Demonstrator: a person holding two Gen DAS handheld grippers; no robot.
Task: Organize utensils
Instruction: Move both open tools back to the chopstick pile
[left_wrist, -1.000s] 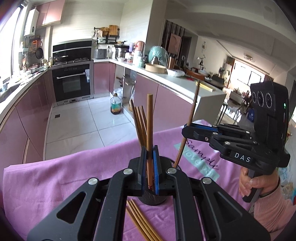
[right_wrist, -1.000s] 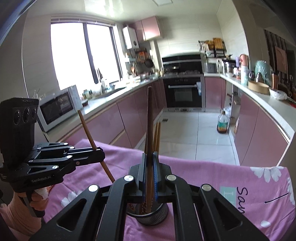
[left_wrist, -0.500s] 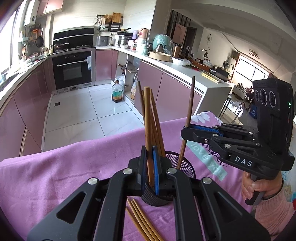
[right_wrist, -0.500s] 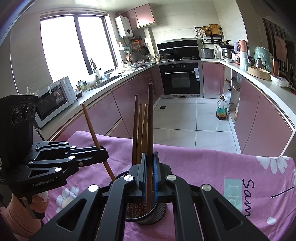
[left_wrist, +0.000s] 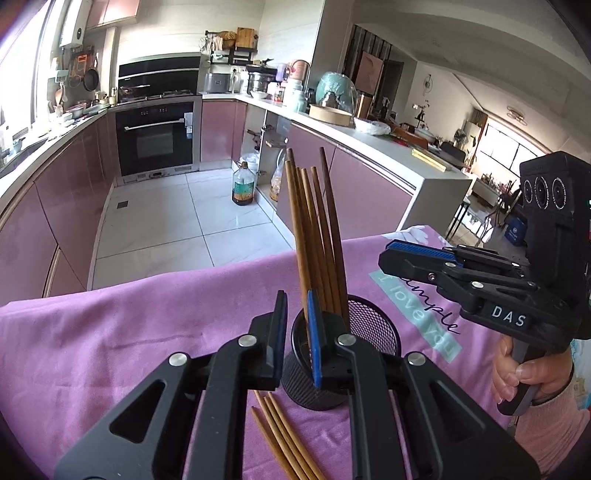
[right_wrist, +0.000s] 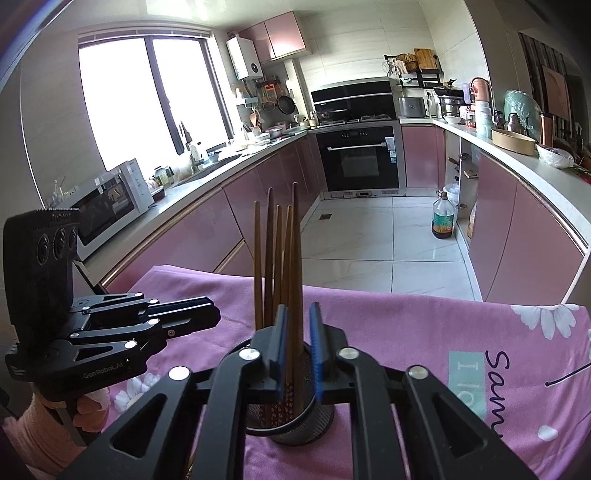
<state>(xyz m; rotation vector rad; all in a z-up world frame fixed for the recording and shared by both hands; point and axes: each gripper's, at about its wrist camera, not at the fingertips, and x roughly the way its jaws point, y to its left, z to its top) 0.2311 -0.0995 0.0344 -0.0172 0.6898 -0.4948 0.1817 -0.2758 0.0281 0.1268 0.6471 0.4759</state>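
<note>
Left wrist view
Left gripper: I have just been opening its jaws; they stand slightly apart with nothing pinched between the pads.
Mesh holder: stands upright on the purple cloth, directly past my fingertips, well in from the table's far edge.
Standing chopsticks: six or so in the holder, long axes near vertical, tips fanning upward and leaning slightly toward the far edge; I judge they rest against the rim because nothing else props them.
Loose chopsticks: a small bundle flat on the cloth at the holder's near side, running diagonally toward the near edge, presumably next to be collected.
Right gripper: hovers right of the holder; from here I cannot tell its gap.

Right wrist view
Right gripper's jaws: just been opening too, standing above the holder; chopsticks rise between the pads without being pressed.
Left gripper: seen side-on, left of the holder, carrying nothing.
</note>
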